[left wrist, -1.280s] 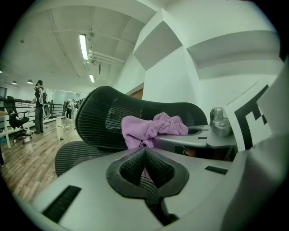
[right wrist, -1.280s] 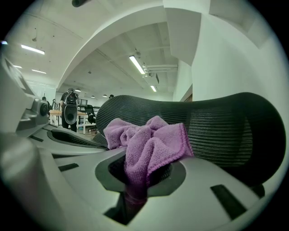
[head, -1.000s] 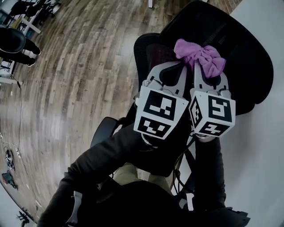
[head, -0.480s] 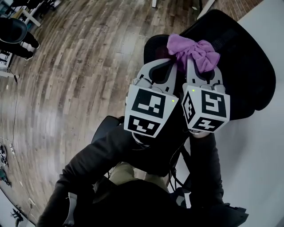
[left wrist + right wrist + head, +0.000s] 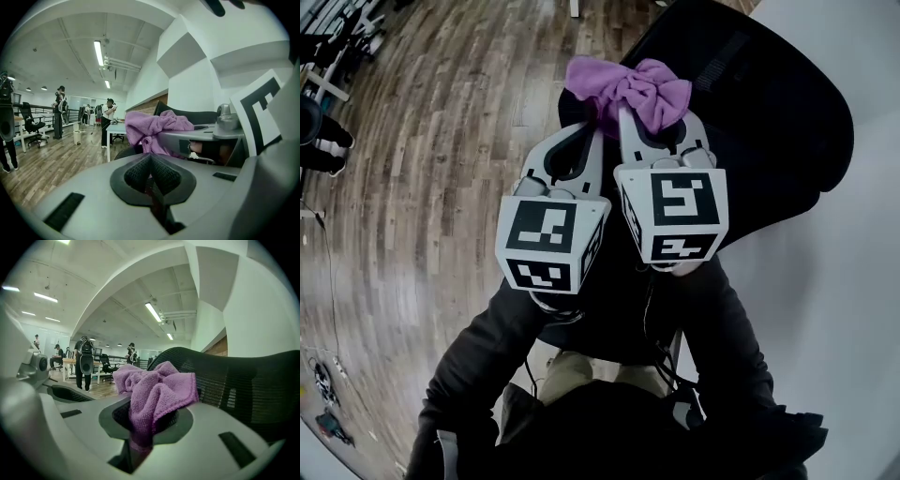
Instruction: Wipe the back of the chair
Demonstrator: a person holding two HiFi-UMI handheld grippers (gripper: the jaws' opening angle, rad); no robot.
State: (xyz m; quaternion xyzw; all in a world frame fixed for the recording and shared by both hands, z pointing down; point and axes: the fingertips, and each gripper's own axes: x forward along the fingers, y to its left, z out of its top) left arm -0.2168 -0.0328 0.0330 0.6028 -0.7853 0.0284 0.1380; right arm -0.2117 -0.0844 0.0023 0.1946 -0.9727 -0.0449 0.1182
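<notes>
Wooden floor [image 5: 441,141]; black chair [image 5: 769,112] stands on it

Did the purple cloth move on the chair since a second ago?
Yes. In the head view the purple cloth has slid left across the chair back, ending near its left edge.

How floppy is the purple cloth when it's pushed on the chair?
Probably floppy: the cloth bunches into soft folds where the right gripper pinches it. It looks light, standing up unsupported. Its fuzzy weave likely drags, not slides, on the chair.
</notes>
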